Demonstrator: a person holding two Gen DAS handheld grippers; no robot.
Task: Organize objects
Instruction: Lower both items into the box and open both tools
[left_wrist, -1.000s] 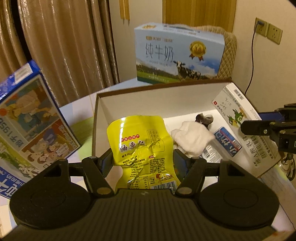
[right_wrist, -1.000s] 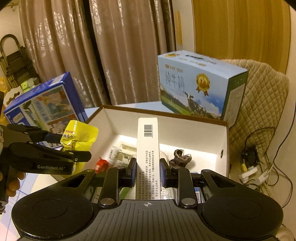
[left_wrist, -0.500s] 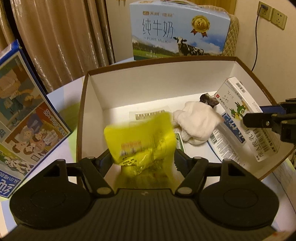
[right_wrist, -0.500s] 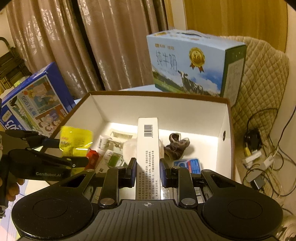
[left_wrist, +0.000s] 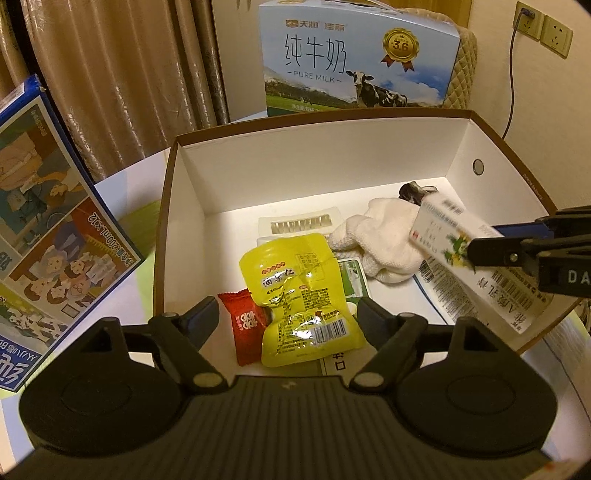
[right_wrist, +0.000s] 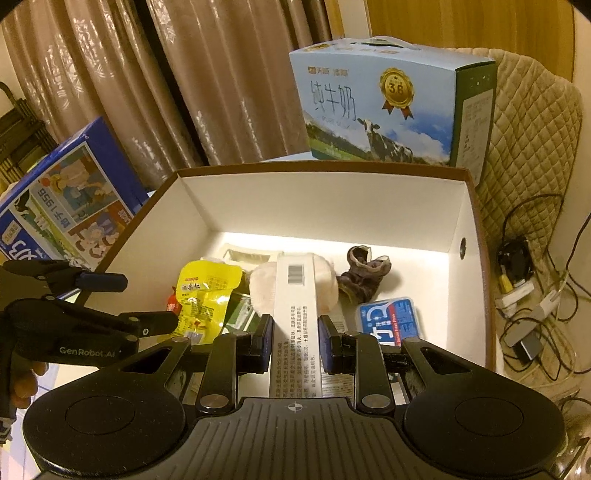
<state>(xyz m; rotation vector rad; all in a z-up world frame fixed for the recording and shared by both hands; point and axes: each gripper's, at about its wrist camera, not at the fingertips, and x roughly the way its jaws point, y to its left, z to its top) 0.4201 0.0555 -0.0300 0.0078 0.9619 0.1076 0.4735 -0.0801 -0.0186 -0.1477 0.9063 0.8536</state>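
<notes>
An open cardboard box (left_wrist: 166, 236) with a white inside sits in front of me. A yellow snack pouch (left_wrist: 299, 295) lies flat on its floor, partly over a red candy packet (left_wrist: 245, 325). My left gripper (left_wrist: 288, 317) hangs open just above the pouch, touching nothing. The right gripper (right_wrist: 295, 343) is shut on a long white carton (right_wrist: 295, 317) with a barcode, tilted down over the box's right half. In the left wrist view the carton (left_wrist: 461, 251) looks blurred in the right gripper (left_wrist: 487, 242). The left gripper (right_wrist: 147, 301) shows at the left of the right wrist view.
Inside the box lie a white cloth (left_wrist: 376, 240), a small dark shoe (right_wrist: 365, 273), a blue packet (right_wrist: 388, 317) and flat sachets. A pure-milk carton (left_wrist: 354, 62) stands behind, a blue drink case (left_wrist: 55, 236) leans at the left. Cables (right_wrist: 528, 295) lie at the right.
The left gripper opened and the yellow pouch fell onto the box floor. Both grippers came forward over the box, and the white carton tipped lower toward the cloth.
</notes>
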